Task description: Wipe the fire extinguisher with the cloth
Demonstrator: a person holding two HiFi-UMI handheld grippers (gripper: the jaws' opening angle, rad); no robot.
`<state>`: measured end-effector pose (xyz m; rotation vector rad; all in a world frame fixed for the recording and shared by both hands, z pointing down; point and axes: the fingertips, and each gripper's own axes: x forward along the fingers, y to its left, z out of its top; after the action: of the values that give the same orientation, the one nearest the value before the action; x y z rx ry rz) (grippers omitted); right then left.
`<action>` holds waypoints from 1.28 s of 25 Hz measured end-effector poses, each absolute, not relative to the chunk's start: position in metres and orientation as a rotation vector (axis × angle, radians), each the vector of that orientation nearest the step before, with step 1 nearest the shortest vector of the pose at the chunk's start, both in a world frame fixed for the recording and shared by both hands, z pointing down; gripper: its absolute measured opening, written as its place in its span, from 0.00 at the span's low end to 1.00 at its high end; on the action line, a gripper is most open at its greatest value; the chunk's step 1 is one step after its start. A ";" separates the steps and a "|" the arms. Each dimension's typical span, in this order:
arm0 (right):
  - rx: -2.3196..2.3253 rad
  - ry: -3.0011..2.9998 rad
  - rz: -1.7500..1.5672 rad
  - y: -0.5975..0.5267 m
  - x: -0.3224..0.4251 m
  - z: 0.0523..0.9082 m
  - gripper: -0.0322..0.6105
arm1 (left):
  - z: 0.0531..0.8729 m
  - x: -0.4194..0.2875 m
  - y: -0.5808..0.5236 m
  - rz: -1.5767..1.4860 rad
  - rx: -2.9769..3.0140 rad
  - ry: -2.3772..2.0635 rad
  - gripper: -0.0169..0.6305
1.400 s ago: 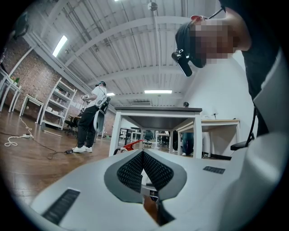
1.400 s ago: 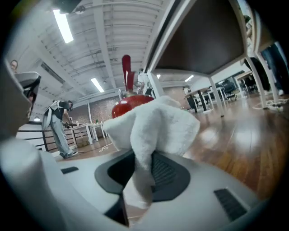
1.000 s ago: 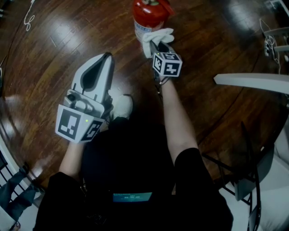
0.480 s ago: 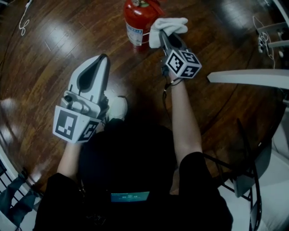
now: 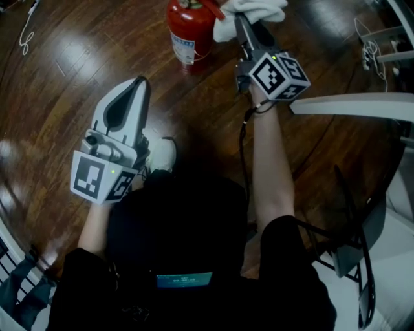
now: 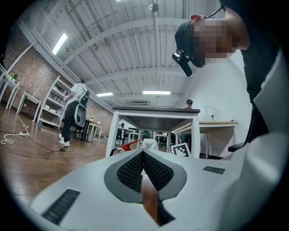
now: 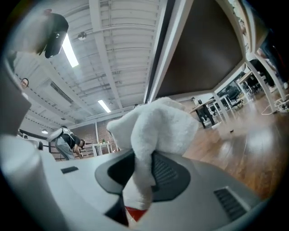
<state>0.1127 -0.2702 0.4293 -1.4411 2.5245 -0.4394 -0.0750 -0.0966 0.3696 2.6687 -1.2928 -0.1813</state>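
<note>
Extinguisher (image 5: 187,29) stands upright on the wooden floor (image 5: 77,64), at the top of the head view and ahead of the person's knees. Its red body, pale label and top lever are in sight. The cloth (image 5: 255,10) sits just to the right of the extinguisher's head, bunched and white. Whether it touches the lever cannot be told from above. The right gripper (image 5: 240,19) has its jaws clamped on that cloth. Its own view shows a fold pinched deep between the pads and a thick wad (image 7: 156,131) bulging out past the tips.

To wipe well, that wad should meet the cylinder, not the hard jaw tips, so the right gripper (image 7: 144,180) likely needs to tilt until the cloth faces the red wall. Long strokes down the body and around it would probably cover more than dabs. Light pressure seems wise, since a free-standing cylinder could rock or slide on a glossy floor.

The left gripper (image 5: 132,87) hangs near the person's shoe (image 5: 162,155), well apart from the extinguisher. Its jaws (image 6: 143,155) are together on nothing. It could brace the far side if the extinguisher starts to tip
</note>
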 end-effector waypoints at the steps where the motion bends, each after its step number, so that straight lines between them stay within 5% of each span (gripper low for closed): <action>1: -1.433 2.533 -0.433 -0.272 0.109 0.427 0.24 | 0.370 -0.075 -0.097 -0.181 2.669 -1.292 0.03; 32: -1.706 2.619 -1.105 -0.265 0.080 0.685 0.24 | 0.377 -0.068 -0.107 -0.157 2.694 -1.239 0.03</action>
<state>0.0798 -0.2647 0.6854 -1.7064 2.6190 -1.1046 -0.0681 -0.1066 0.3768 2.6941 -1.2388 -0.1566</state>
